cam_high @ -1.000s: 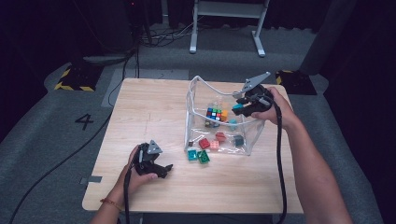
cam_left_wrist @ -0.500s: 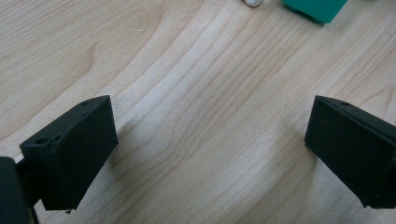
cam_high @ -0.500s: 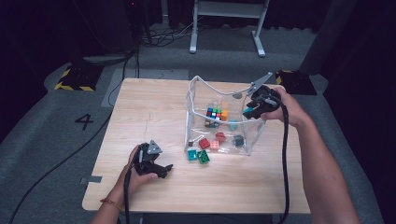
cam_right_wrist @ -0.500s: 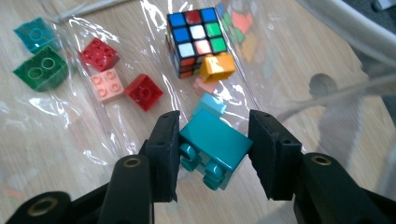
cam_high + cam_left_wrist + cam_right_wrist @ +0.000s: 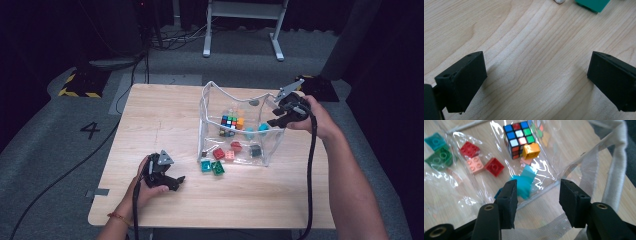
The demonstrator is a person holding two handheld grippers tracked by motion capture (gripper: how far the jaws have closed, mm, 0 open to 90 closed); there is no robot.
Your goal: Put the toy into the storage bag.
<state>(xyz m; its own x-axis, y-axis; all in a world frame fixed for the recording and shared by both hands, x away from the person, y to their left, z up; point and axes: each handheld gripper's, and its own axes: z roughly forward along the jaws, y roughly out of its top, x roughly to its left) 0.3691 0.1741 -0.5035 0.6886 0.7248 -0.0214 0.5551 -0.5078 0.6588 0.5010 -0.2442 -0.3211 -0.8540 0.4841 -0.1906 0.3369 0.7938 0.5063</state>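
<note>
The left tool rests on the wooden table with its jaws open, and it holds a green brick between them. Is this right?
Not quite. The left tool does rest on the table with open jaws, but nothing is between them; the left gripper view shows bare wood there. The green brick lies further ahead, untouched.

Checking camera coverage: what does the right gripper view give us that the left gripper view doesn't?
Right gripper view: the clear bag holding a puzzle cube, an orange brick, red bricks and a cyan block. The right gripper has just been opening its jaws, with nothing gripped between them.

Left gripper view: the left gripper, jaws wide over bare wood, and a small white thing at the top edge.

Shared: the wooden table and, probably, the same teal brick lying outside the bag.
</note>
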